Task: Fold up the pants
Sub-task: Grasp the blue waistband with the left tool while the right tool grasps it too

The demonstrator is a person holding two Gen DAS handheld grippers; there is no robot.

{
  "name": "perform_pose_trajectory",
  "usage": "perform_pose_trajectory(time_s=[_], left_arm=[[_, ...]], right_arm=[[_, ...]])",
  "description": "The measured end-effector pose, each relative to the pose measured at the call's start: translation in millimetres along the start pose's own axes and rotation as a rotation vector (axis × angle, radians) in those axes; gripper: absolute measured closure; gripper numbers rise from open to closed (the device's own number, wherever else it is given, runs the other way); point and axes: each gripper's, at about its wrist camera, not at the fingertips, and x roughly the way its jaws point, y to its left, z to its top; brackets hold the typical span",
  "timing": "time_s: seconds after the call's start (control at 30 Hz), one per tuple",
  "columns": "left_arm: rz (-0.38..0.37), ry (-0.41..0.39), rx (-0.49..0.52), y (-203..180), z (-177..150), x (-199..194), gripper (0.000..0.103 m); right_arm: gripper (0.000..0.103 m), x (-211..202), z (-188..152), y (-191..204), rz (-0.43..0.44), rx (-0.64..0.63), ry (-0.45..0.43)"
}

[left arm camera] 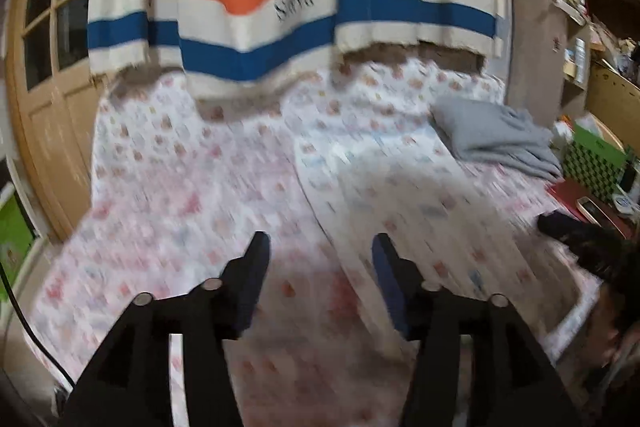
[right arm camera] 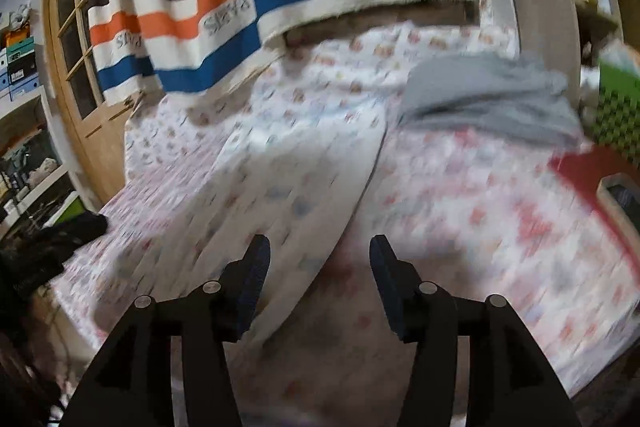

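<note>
Both the left gripper [left arm camera: 320,247] and right gripper [right arm camera: 319,247] hang spread and empty above the printed pants [right arm camera: 280,179], which lie flat on the patterned bedsheet [left arm camera: 180,195]. One fold looks set down; next calls for regrasping an end.

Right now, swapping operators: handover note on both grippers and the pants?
Left gripper: jaws open, nothing between them.
Right gripper: jaws open, nothing between them.
Pants: pale printed pair lying flat as a long panel on the patterned bedspread, ahead of both grippers.
Folded grey garment sits far right on the bed.
Done: cannot tell; views are blurred.
Left: probably regrasp and fold shorter.
</note>
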Motion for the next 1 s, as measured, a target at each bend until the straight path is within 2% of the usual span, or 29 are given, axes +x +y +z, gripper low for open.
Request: perform_pose_trajectory(time_s=[0.03,0.1,0.2,0.27,0.3,0.37,0.43,0.5,0.6,0.67,0.77,0.87,1.0], left_arm=[[-0.003,0.005,0.004,4,11,7,0.04],[-0.027,0.02,-0.006,15,34,24,0.04],[-0.058,0.024,-0.021,26,67,44,0.034],[-0.055,0.021,-0.013,30,87,58,0.024],[-0.053,0.026,-0.01,32,98,68,0.022],[-0.091,0.049,-0.006,35,118,87,0.009],[-0.122,0.085,-0.012,37,135,111,0.002],[-0.108,0.091,-0.022,37,147,131,0.002],[-0.068,0.109,0.009,36,163,165,0.001],[-0.086,0.133,0.02,38,170,186,0.001],[-0.103,0.204,0.001,41,176,215,0.001],[-0.152,0.279,0.014,42,179,242,0.001],[-0.179,0.339,-0.009,46,178,268,0.005]], right_arm=[[0.047,2,16,-5,0.004,-0.014,-0.015],[0.04,8,44,-13,0.037,-0.029,-0.018],[0.04,16,83,-23,0.07,-0.03,-0.024],[0.038,25,105,-32,0.105,-0.012,-0.017],[0.033,30,115,-36,0.129,0.0,-0.007],[0.027,46,142,-48,0.203,0.021,0.03],[0.023,63,160,-58,0.226,0.029,0.054],[0.021,84,175,-65,0.214,0.027,0.082],[0.021,116,189,-73,0.243,0.009,0.138],[0.021,141,196,-78,0.247,0.014,0.185],[0.021,174,199,-86,0.313,0.042,0.26],[0.021,203,204,-93,0.255,0.078,0.314],[0.021,236,207,-93,0.226,0.02,0.402]])
